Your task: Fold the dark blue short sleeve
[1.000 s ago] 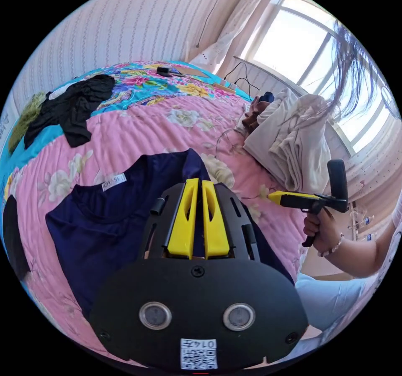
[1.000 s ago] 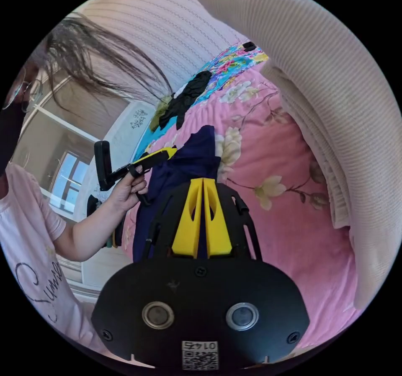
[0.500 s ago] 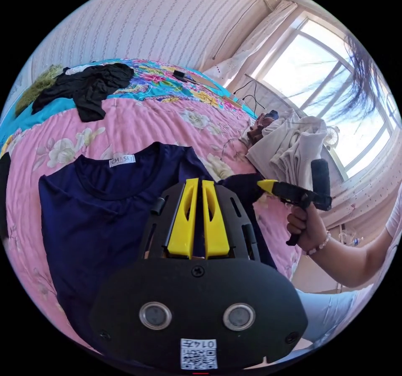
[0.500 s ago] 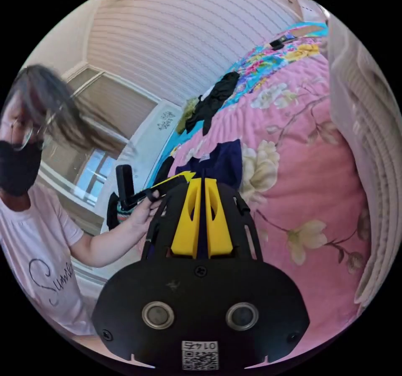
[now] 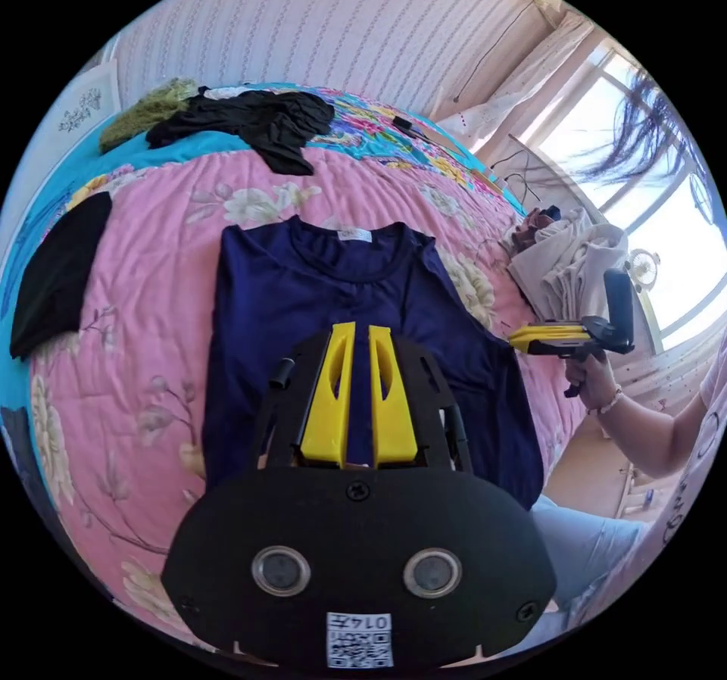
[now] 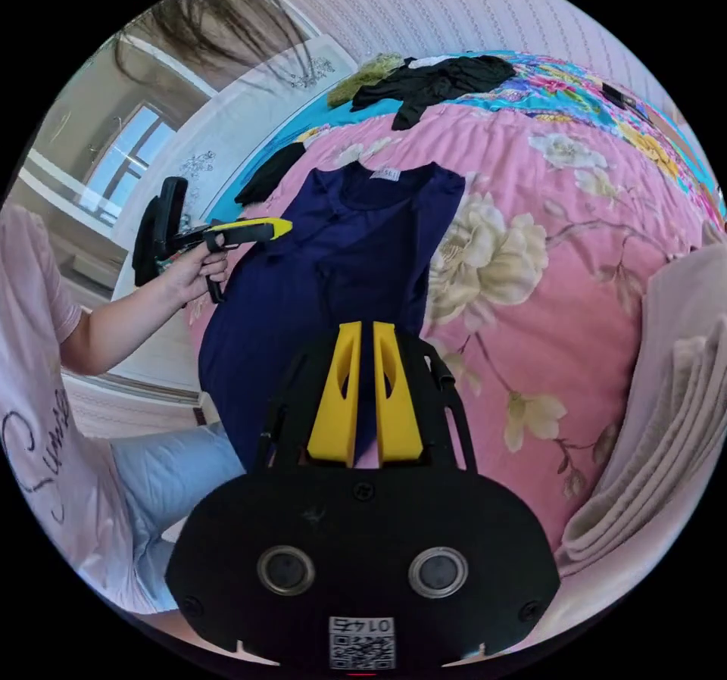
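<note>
The dark blue short-sleeve shirt [image 5: 303, 309] lies spread flat on the pink floral quilt [image 5: 151, 377], collar at the far end. My left gripper [image 5: 362, 329] hovers over its lower middle, jaws parted by a narrow gap with nothing between them. In the right gripper view the shirt [image 6: 341, 256] lies lengthwise, with my right gripper [image 6: 366, 325] above its near hem, jaws also slightly apart and empty. The right gripper [image 5: 519, 338] hangs in a hand beside the shirt's right edge. The left gripper [image 6: 284, 227] floats off the shirt's left shoulder.
A black garment [image 5: 257, 116] and an olive cloth [image 5: 148, 108] lie at the bed's far end. Another black piece [image 5: 57, 279] rests at the left. A stack of folded beige clothes [image 5: 568, 271] [image 6: 674, 407] sits at the right. The person stands at the bed's near edge.
Both grippers have let go of the shirt and pulled back toward the near edge. The shirt, earlier held up by its shoulder, now lies flat.
</note>
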`<state>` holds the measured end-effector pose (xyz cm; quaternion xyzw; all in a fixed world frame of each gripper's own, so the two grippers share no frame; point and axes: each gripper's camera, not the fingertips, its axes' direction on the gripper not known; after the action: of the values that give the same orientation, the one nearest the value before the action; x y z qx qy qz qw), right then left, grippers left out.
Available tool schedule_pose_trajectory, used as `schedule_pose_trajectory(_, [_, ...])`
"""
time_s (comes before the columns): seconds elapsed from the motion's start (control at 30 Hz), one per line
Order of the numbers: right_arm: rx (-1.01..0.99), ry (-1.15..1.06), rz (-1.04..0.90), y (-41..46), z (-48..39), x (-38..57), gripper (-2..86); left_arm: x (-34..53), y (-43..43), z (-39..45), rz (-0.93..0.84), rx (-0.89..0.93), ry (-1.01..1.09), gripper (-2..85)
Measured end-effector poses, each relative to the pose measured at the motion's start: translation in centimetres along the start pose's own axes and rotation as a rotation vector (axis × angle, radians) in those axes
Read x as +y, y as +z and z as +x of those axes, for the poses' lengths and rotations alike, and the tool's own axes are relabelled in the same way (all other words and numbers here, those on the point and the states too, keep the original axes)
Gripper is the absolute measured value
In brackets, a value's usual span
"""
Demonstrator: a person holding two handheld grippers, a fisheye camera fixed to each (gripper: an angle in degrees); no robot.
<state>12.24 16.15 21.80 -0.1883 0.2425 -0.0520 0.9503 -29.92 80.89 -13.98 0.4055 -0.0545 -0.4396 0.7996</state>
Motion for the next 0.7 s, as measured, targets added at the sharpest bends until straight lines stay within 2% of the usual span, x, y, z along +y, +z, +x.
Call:
schedule_pose_trajectory(0.07, [0.126, 0.021, 0.052, 0.1, 0.1, -4.0, 4.7, -0.9, -1.3, -2.2, 0.025, -0.088, -0.037, 4.2])
schedule_pose_trajectory(0.17, [0.175, 0.041, 0.119, 1.1, 0.8, -9.0, 8.0, -2.7, -2.7, -5.9, 0.056, -0.13, -0.102, 5.4])
schedule_pose_trajectory(0.3, [0.15, 0.112, 0.028, 4.2, 2.4, -13.6, 10.4, -4.5, -3.6, -9.8, 0.059, -0.128, -0.169, 7.2])
schedule_pose_trajectory(0.4, [0.231, 0.118, -0.04, 5.5, 2.6, -14.9, 5.0, -5.2, -3.8, -11.3, 0.027, -0.121, -0.171, 7.7])
schedule_pose_trajectory(0.47, [0.16, 0.153, -0.026, 3.8, 3.7, -14.9, 2.5, -5.2, -4.2, -12.3, -0.001, -0.106, -0.169, 7.9])
schedule_pose_trajectory(0.57, [0.082, 0.215, 0.067, 0.3, 5.1, -14.0, 1.5, -4.7, -6.4, -13.9, 0.007, -0.092, -0.194, 8.0])
schedule_pose_trajectory(0.7, [0.089, 0.287, 0.136, -2.5, 6.8, -12.7, 0.9, -3.9, -8.7, -15.6, 0.038, -0.037, -0.237, 8.7])
